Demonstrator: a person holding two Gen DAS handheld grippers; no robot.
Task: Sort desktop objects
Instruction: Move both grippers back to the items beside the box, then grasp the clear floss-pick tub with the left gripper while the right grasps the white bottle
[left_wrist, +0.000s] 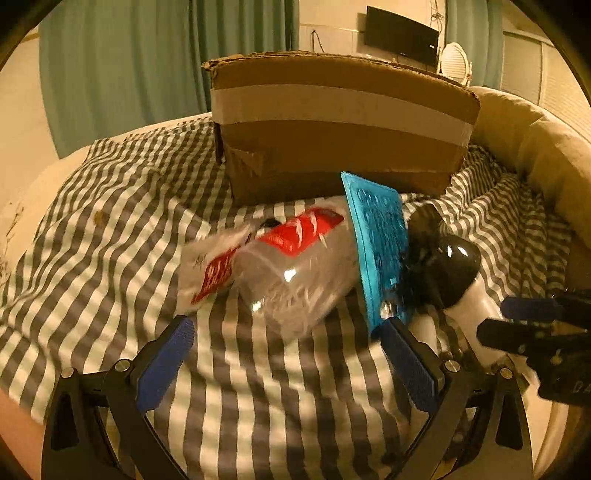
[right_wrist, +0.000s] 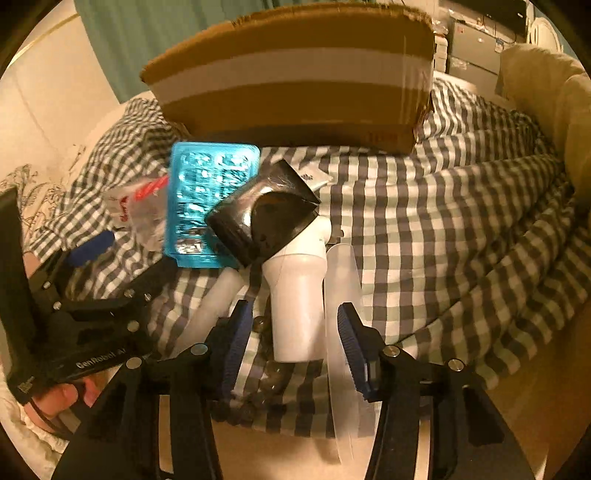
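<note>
A heap lies on the checked cloth (left_wrist: 110, 229) in front of a cardboard box (left_wrist: 343, 129). It holds a clear bag with a red label (left_wrist: 295, 266), a blue blister tray (left_wrist: 380, 243) and a white bottle with a black cap (left_wrist: 458, 258). My left gripper (left_wrist: 286, 325) is open just short of the clear bag, its right fingertip against the tray's lower corner. In the right wrist view my right gripper (right_wrist: 294, 308) straddles the white bottle (right_wrist: 295, 306). Its jaws are open, with small gaps at both sides. The blue tray (right_wrist: 207, 206) lies left of the black cap (right_wrist: 266, 218).
A translucent plastic strip (right_wrist: 341, 332) lies by the right pad. A white tube (right_wrist: 218, 306) and dark beads (right_wrist: 266, 387) lie beside the bottle. The box (right_wrist: 295, 81) stands behind the heap. A cushion (left_wrist: 535, 155) edges the right. A hand (right_wrist: 62, 398) holds the left gripper.
</note>
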